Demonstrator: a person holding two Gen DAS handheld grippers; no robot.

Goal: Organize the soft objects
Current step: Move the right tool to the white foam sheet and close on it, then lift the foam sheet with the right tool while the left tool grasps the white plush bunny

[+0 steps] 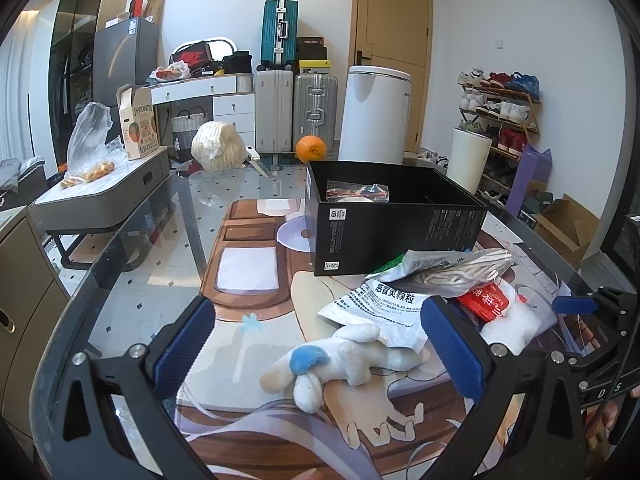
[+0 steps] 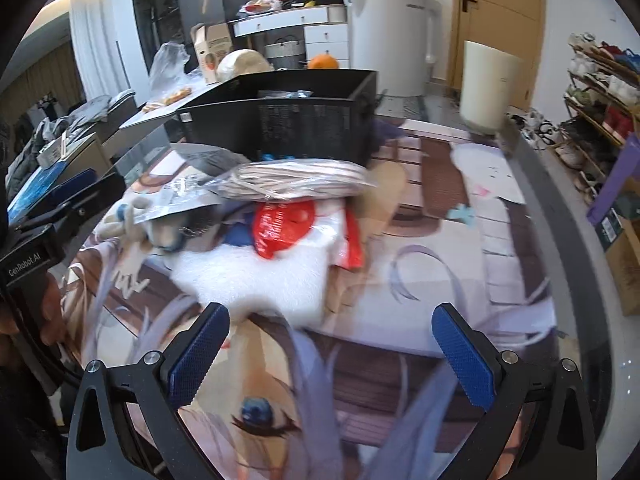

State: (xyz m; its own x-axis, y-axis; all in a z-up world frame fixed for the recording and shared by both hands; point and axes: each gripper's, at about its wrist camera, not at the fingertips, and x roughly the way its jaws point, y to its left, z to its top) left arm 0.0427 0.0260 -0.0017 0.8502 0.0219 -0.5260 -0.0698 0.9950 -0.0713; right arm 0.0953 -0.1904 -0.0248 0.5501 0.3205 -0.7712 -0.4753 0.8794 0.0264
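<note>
On the left, the left gripper (image 1: 320, 340) hovered low over the printed mat (image 1: 248, 336) that covered the glass tabletop (image 1: 132, 248), its blue-padded fingers (image 1: 182, 350) spread wide and holding nothing. Between them lay a small white plush toy (image 1: 340, 360) with a blue patch, resting on its side on the mat and touching neither pad. Its upper end was tucked under the edge of a white medicine pouch (image 1: 384, 312) printed with Chinese characters. On that pouch sat a clear bag of beige cord (image 1: 460, 270), with a red-and-white packet (image 1: 486, 300) just beside it and a fluffy white cloth (image 1: 516, 326) farther right. Behind this pile stood an open black box (image 1: 400, 236), a small clear packet (image 1: 358, 192) lying inside it.

In the right wrist view, which was blurred, the right gripper (image 2: 330, 348) also had its fingers (image 2: 464, 356) wide apart and empty, poised over the mat near the fluffy white cloth (image 2: 256, 276). The red packet (image 2: 284, 226) lay on that cloth, the cord bag (image 2: 296, 180) beyond it against the black box (image 2: 280, 128).
</note>
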